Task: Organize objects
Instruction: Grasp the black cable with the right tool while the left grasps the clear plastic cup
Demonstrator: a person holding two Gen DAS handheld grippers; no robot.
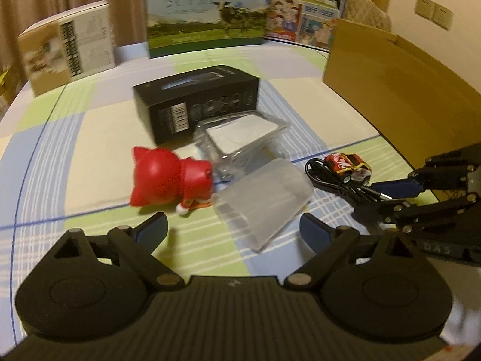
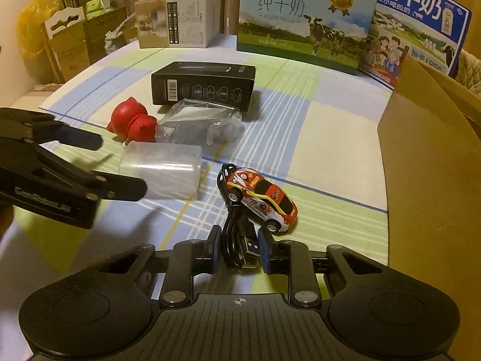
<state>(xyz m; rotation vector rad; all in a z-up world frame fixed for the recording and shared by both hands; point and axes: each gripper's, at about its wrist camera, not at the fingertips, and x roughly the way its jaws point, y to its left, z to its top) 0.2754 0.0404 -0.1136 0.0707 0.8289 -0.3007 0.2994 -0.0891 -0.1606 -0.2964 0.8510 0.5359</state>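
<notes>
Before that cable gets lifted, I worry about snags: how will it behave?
The cable is a loose black coil, so it will probably sag and unwind. The right gripper pinches it near the USB plug, leaving the far loops free. The toy car rests against those loops and may roll or get dragged.

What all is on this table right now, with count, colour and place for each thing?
toy car: 1, red, white and yellow, near right, beside the cable
USB cable: 1, black, coiled, between the right gripper's fingers
frosted plastic case: 1, translucent white, near centre
clear plastic packaging: 1, transparent, before the black box
red cat figure: 1, red, lying left of centre
black box: 1, black, mid table
milk cartons: 2, green-blue and blue, back edge
small white box: 1, white and tan, back left
cardboard box: 1, brown, right side
checked tablecloth: 1, green, blue, cream
left gripper: open, by the frosted case
right gripper: shut on the cable
</notes>
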